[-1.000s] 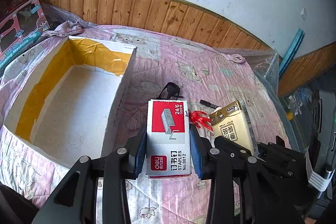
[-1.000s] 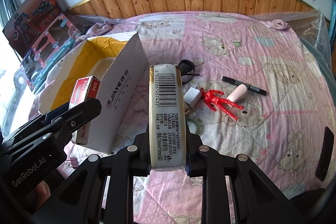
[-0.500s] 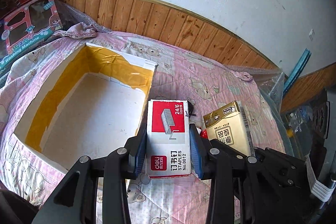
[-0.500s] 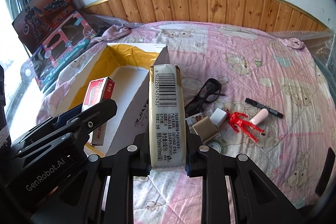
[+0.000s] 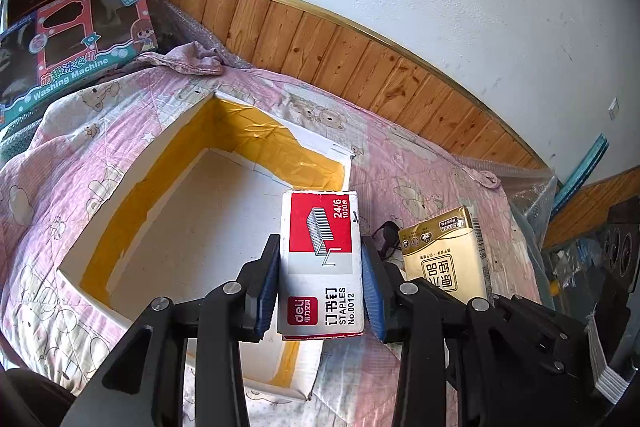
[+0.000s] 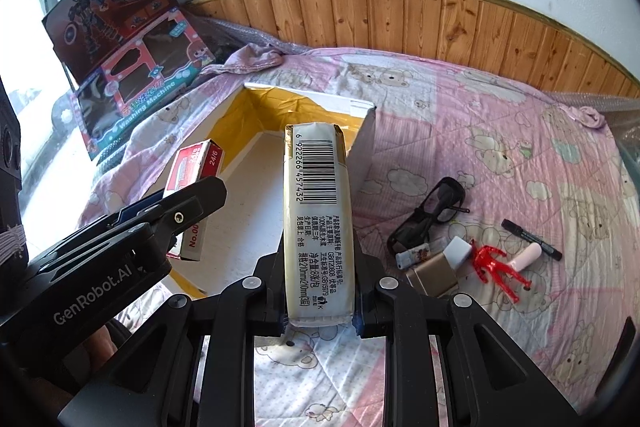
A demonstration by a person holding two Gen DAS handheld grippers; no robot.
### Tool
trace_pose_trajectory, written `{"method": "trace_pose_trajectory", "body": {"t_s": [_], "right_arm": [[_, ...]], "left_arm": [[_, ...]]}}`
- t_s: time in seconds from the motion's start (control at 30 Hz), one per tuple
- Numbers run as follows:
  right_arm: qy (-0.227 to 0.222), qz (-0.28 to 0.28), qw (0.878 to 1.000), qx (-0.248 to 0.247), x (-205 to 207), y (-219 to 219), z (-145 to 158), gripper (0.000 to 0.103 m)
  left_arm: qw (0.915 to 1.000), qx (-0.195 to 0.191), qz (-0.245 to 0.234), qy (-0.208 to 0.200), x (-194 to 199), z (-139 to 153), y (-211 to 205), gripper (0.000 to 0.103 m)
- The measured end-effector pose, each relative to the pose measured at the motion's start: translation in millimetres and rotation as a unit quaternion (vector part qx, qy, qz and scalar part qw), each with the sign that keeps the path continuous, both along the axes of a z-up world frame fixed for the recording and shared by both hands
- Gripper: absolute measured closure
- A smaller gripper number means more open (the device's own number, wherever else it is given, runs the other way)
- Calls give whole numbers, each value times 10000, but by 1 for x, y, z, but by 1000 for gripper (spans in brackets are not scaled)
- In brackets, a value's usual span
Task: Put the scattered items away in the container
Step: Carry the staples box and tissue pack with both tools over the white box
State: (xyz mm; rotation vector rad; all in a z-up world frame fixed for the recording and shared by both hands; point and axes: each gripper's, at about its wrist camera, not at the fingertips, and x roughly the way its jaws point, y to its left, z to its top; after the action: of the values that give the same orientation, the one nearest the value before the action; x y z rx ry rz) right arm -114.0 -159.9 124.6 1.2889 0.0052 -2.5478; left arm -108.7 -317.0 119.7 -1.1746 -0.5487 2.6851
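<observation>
You have the staples (image 5: pixel 322 263) clamped in the left jaws and the tissue pack (image 6: pixel 318 223) in the right, both held over the open box (image 5: pixel 120 211) on the bed. This looks like the drop-off: lower each inside the walls, then open the jaws

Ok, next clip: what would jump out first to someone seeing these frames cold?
Each gripper is carrying something: the left gripper clamps a red and white staples box, the right gripper a gold tissue pack, both held above the open cardboard box with yellow-taped inner walls. To its right on the pink quilt lies the remaining clutter, chiefly a red figurine and black glasses.
</observation>
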Motion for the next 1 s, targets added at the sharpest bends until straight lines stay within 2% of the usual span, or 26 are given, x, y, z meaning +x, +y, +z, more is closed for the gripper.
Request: {"method": "trace_pose_trajectory", "body": {"t_s": [0.63, 1.0], "right_arm": [[-34, 520, 9985, 156, -9, -54, -8, 79], [-201, 769, 9966, 234, -16, -79, -24, 79]], "left_arm": [[9983, -60, 492, -312, -13, -27, -59, 64], [9959, -13, 703, -567, -21, -47, -87, 64]]}}
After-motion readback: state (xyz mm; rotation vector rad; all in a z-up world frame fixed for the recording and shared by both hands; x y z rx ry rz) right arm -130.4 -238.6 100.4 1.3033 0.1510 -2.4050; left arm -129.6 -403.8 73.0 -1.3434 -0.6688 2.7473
